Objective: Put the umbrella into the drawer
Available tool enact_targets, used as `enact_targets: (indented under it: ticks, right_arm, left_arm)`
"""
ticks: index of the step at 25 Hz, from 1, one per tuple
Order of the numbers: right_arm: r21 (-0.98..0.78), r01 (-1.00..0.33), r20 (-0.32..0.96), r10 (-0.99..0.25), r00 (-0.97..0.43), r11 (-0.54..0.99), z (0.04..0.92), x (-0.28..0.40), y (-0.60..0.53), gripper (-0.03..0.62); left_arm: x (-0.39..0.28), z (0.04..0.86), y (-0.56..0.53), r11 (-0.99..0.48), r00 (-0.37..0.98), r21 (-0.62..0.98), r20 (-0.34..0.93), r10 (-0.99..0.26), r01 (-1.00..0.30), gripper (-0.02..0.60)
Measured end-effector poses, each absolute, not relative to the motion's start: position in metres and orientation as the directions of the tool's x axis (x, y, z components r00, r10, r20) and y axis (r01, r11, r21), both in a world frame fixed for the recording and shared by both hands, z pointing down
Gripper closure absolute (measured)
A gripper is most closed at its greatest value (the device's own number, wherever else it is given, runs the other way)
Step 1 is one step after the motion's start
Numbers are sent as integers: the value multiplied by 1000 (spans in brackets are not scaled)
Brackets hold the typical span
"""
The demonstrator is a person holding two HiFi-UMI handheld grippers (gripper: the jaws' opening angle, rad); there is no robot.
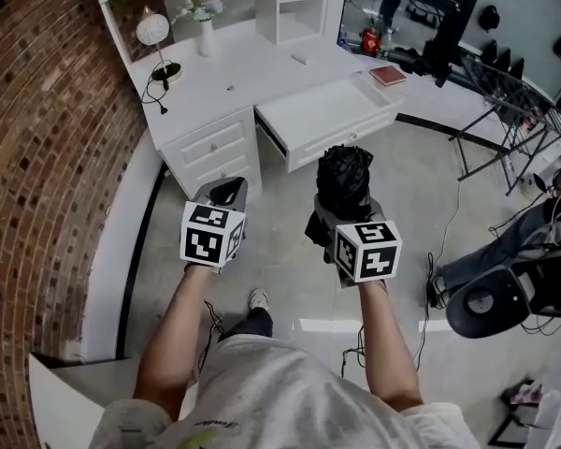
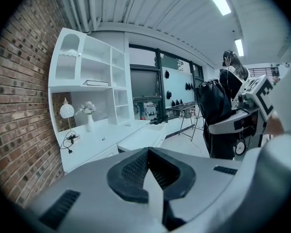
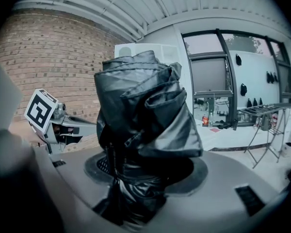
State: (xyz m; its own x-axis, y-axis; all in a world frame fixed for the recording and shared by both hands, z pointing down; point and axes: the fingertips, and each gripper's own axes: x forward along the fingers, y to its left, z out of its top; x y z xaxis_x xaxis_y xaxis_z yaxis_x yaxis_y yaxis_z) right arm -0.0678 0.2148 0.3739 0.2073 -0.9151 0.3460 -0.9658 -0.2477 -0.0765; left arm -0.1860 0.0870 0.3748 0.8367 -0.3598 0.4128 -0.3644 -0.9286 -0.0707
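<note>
Desk (image 1: 252,73), open drawer (image 1: 329,112), lamp (image 1: 153,29), vase (image 1: 207,37), book (image 1: 387,75), umbrella (image 1: 344,178) in right hand-held gripper (image 1: 342,215)

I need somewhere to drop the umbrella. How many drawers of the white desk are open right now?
1: the wide drawer at the middle of the desk, pulled out into the room. The small drawers left of it are shut; others may be hidden.
</note>
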Motion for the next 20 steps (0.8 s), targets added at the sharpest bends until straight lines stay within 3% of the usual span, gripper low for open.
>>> enact_targets:
  ticks: [20]
  right_arm:
    - [-92,-935,374,-882,287,-343,370,4,84,341]
  left_arm:
    - [-97,379,-58,-963,868,-18,427,-251,-270,584]
